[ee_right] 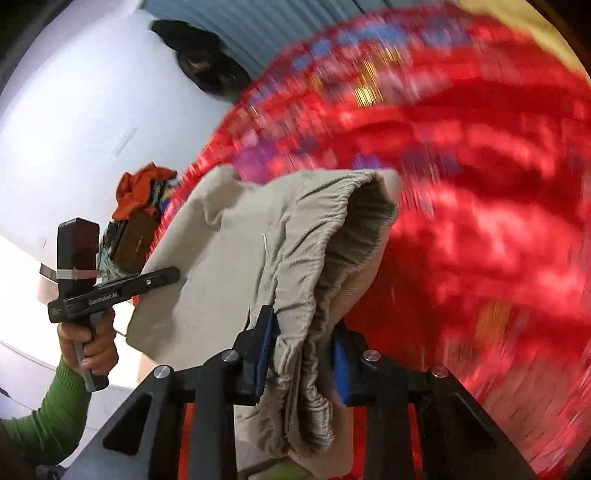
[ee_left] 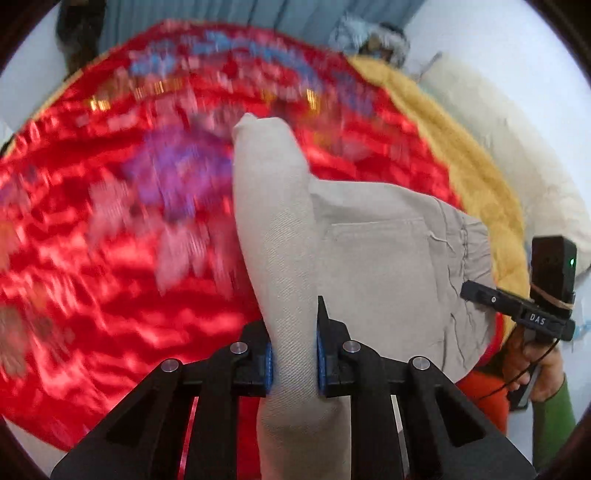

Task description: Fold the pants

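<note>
The beige pants (ee_left: 376, 258) hang lifted above a shiny red bedspread (ee_left: 92, 240). My left gripper (ee_left: 293, 363) is shut on a thick fold of the pants' leg end, which runs forward from between its blue pads. My right gripper (ee_right: 303, 354) is shut on the gathered elastic waistband of the pants (ee_right: 295, 236). The right gripper (ee_left: 517, 314) also shows at the right edge of the left wrist view, and the left gripper (ee_right: 110, 288) at the left of the right wrist view. Both views are motion-blurred.
The red bedspread (ee_right: 480, 221) has a blue and purple pattern and a yellow border (ee_left: 461, 155). A white pillow (ee_left: 517, 147) lies beyond the border. An orange cloth (ee_right: 140, 188) sits on a dark box at the bed's edge. A blue curtain (ee_left: 221, 18) hangs behind.
</note>
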### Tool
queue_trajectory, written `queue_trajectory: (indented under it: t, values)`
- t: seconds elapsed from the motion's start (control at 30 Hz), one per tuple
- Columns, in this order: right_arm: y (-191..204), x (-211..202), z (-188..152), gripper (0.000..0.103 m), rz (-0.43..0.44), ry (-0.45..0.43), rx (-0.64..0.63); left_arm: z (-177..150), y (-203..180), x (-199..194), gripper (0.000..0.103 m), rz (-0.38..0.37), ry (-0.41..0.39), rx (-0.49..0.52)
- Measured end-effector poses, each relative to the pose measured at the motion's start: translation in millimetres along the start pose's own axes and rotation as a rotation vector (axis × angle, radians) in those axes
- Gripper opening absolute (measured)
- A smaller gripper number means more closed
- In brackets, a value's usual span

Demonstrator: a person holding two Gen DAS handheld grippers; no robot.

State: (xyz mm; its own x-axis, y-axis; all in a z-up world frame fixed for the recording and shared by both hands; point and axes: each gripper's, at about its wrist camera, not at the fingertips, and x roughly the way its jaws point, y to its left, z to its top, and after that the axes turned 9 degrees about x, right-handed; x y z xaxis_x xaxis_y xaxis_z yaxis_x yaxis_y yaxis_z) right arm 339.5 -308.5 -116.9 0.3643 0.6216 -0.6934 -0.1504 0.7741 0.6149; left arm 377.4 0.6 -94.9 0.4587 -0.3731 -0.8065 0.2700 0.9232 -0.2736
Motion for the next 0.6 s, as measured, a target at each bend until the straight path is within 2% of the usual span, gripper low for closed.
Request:
queue_trajectory:
  t: [0.03, 0.07, 0.1, 0.13, 0.17, 0.2, 0.23, 0.27, 0.33, 0.37, 0.47, 0.6]
  values:
    - [8.5, -2.7, 10.8, 0.029, 0.005, -0.028, -0.009, 8.2, 4.2, -2.7, 0.018, 0.000, -0.031, -0.020]
    - [14.4, -5.7, 26.4, 0.029, 0.014, -0.058, -0.009, 16.7, 7.2, -2.5, 0.028, 0.008, -0.062, -0.036]
    - [17.6, -3.0, 39.1, 0.030, 0.014, -0.078, -0.011, 24.4, 7.4, 0.3, 0.036, 0.048, -0.095, -0.039]
    - [17.7, -0.8, 46.2, 0.034, 0.001, -0.089, -0.015, 29.1, 7.3, 5.3, 0.063, 0.143, -0.126, -0.027]
    - [16.5, 4.7, 54.3, 0.046, -0.044, -0.093, -0.017, 28.5, 6.9, 11.0, 0.081, 0.251, -0.144, -0.012]
    - [12.9, 11.0, 58.9, 0.055, -0.107, -0.091, -0.008, 22.8, 6.2, 15.9, 0.083, 0.383, -0.166, 0.011]
    - [5.9, 15.1, 61.0, 0.073, -0.209, -0.095, 0.004, 15.9, 6.0, 18.4, 0.083, 0.432, -0.167, 0.027]
    - [-2.3, 15.4, 57.2, 0.075, -0.324, -0.104, 0.002, 6.2, 6.4, 20.4, 0.083, 0.444, -0.157, 0.042]
    - [-10.7, 6.3, 39.9, 0.076, -0.409, -0.120, -0.020, -23.6, 9.8, 17.5, 0.083, 0.411, -0.148, 0.061]
    - [-15.8, -2.4, 23.7, 0.077, -0.441, -0.136, -0.035, -39.6, 9.5, 14.4, 0.084, 0.414, -0.148, 0.061]
    - [-19.0, -20.3, -13.5, 0.094, -0.494, -0.189, -0.066, -93.0, -2.9, 2.9, 0.093, 0.452, -0.172, 0.072]
    - [-17.3, -39.4, -69.8, 0.098, -0.470, -0.219, -0.025, -136.6, -31.2, -8.1, 0.095, 0.502, -0.167, 0.116]
